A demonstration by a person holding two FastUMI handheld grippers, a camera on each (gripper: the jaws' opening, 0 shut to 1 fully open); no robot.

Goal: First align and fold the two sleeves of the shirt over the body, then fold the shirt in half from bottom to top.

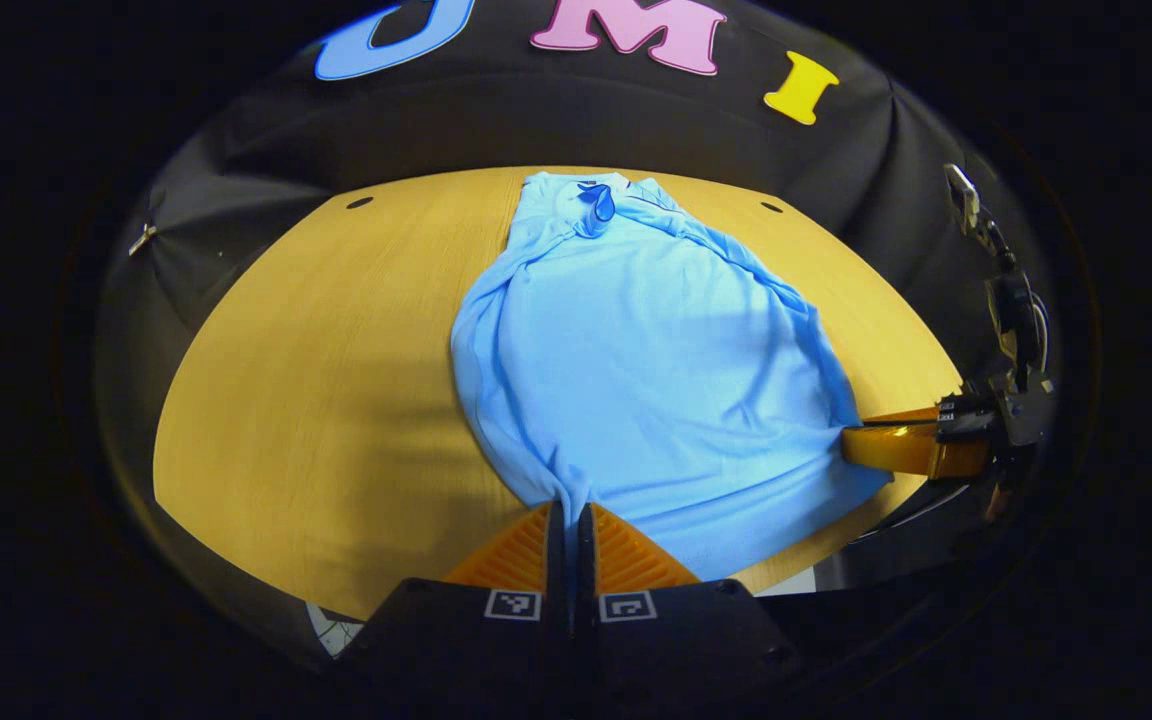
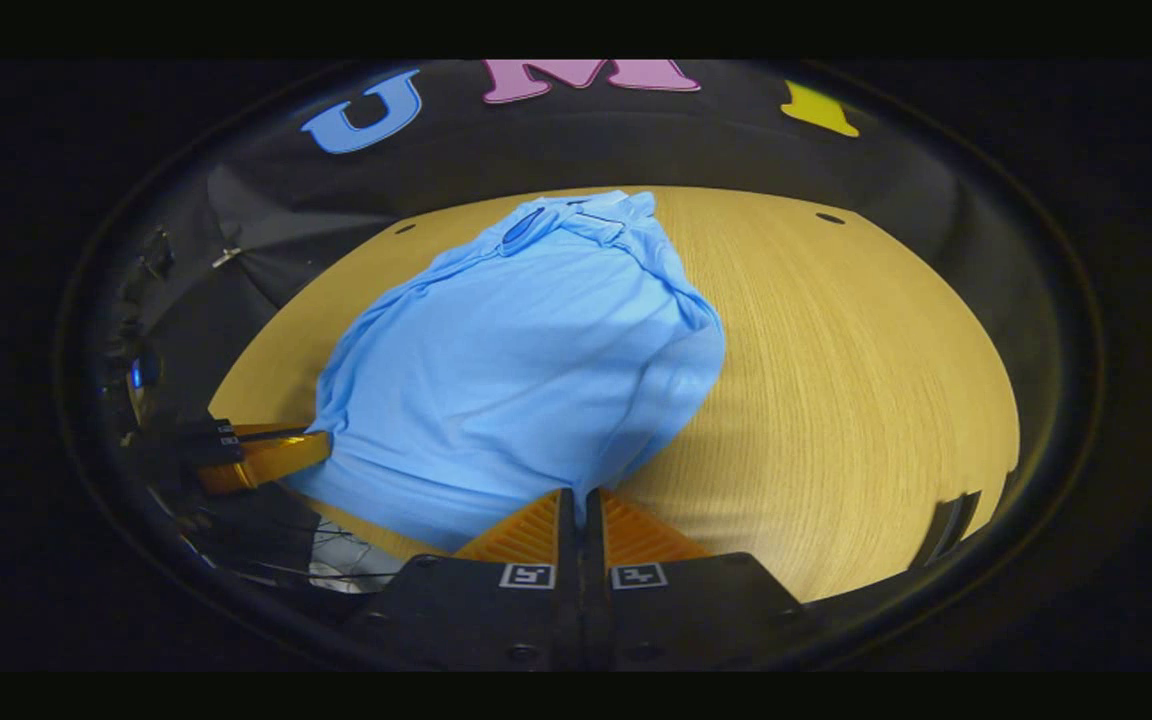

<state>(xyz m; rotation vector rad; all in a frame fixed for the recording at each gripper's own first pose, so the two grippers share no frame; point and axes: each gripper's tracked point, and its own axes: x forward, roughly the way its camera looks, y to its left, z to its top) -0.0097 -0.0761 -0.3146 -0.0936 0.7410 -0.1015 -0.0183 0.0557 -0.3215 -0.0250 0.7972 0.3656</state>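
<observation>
A light blue shirt lies on the wooden table, collar at the far end, both sleeves folded in over the body. In the left gripper view my left gripper is shut on the shirt's near left hem corner, with cloth pinched between its fingers. The right gripper shows at the right of that view, gripping the other hem corner. In the right gripper view the shirt spreads ahead, my right gripper is shut on its hem, and the left gripper holds the far corner.
The table is bare wood on both sides of the shirt, with small dark holes near its far edge. The black booth wall rises behind it. The table's near edge runs just below both grippers.
</observation>
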